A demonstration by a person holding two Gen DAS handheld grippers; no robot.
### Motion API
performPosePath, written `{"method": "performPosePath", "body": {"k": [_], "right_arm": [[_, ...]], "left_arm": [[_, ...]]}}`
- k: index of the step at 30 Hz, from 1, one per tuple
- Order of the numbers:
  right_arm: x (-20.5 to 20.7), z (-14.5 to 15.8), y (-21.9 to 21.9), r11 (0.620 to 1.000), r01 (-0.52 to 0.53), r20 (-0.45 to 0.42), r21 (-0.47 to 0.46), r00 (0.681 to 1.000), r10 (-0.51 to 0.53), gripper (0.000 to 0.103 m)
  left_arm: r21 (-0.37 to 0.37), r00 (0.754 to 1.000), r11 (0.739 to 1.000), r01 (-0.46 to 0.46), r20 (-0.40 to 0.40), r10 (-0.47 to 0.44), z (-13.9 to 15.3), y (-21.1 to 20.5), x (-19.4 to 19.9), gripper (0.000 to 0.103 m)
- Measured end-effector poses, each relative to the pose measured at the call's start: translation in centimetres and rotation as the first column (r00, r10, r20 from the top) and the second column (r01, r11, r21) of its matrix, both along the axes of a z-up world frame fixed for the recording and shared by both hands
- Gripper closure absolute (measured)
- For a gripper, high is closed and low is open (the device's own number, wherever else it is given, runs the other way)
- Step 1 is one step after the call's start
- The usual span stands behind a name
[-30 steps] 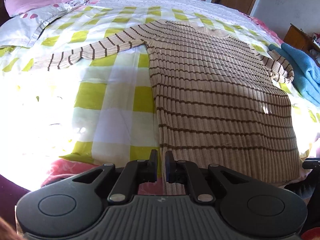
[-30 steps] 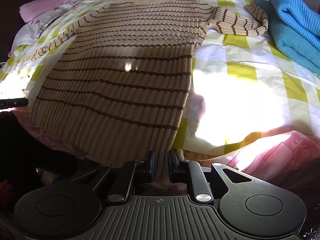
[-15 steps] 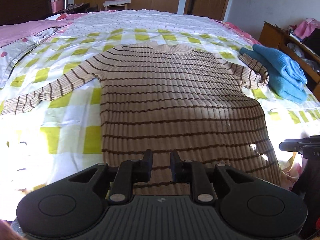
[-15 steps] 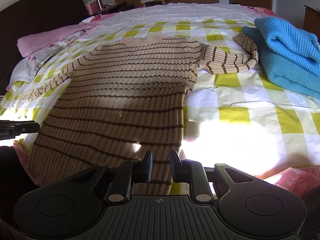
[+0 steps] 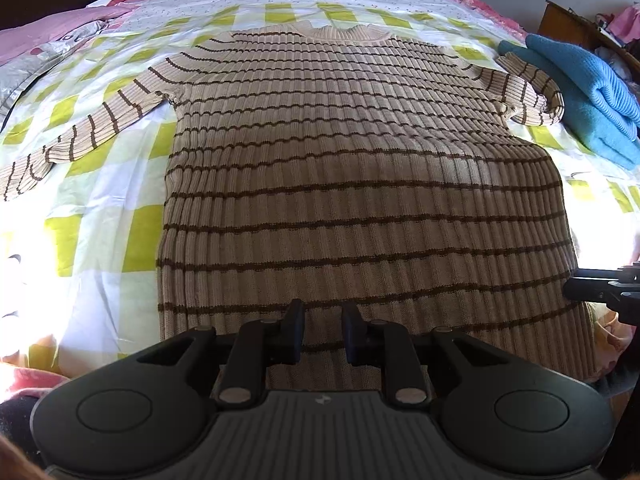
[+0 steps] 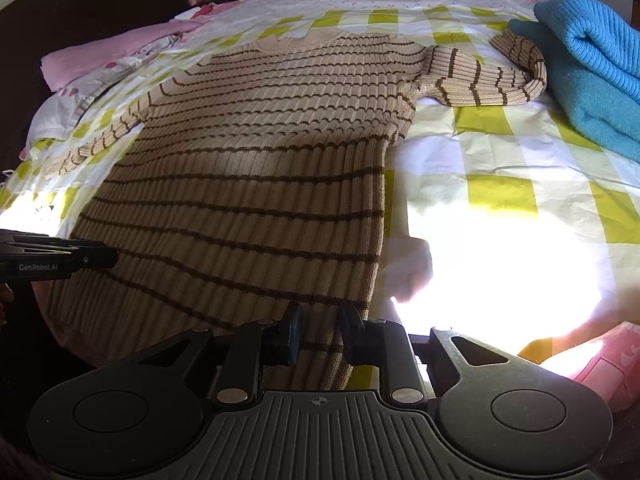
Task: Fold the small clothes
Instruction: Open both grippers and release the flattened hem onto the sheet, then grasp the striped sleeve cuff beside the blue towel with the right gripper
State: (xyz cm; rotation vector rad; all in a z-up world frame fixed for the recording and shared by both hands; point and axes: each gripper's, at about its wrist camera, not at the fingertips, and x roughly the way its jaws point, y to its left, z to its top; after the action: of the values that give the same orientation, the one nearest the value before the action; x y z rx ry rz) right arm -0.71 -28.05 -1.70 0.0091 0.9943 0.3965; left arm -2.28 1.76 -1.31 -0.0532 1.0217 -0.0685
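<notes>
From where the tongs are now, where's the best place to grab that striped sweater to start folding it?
Grip the bottom hem of the striped sweater, coming in low from the near edge of the bed. It lies flat, face up, hem nearest, and both tongs sit open over it: the left tongs mid-hem, the right tongs near its right corner. The right sleeve is doubled back beside the blue knit, so it probably needs straightening separately.

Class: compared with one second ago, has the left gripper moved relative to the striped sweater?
Yes. The left gripper has shifted right from the beige brown-striped ribbed sweater's left hem corner towards mid-hem, and its jaws have opened.
</notes>
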Motion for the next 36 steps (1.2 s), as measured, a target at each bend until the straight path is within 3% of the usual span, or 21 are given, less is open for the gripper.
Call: {"method": "performPosePath", "body": {"k": [18, 29, 36], "right_arm": [[3.2, 4.0, -1.0, 0.996, 0.071, 0.168, 0.056, 0.983, -0.079, 0.077], [9.6, 4.5, -0.9, 0.990, 0.141, 0.245, -0.003, 0.960, -0.136, 0.077], [14.2, 4.2, -4.9, 0.964, 0.265, 0.292, -0.021, 0.924, -0.248, 0.077]], "left_arm": [[0.043, 0.986, 0.993, 0.107, 0.124, -0.111, 3.4, -4.9, 4.0, 0.072], [0.003, 0.982, 0.993, 0.120, 0.147, -0.120, 3.2, -6.7, 8.4, 0.071], [-0.020, 0.977, 0.991, 0.136, 0.167, -0.130, 3.4, -8.6, 11.7, 0.071]]}}
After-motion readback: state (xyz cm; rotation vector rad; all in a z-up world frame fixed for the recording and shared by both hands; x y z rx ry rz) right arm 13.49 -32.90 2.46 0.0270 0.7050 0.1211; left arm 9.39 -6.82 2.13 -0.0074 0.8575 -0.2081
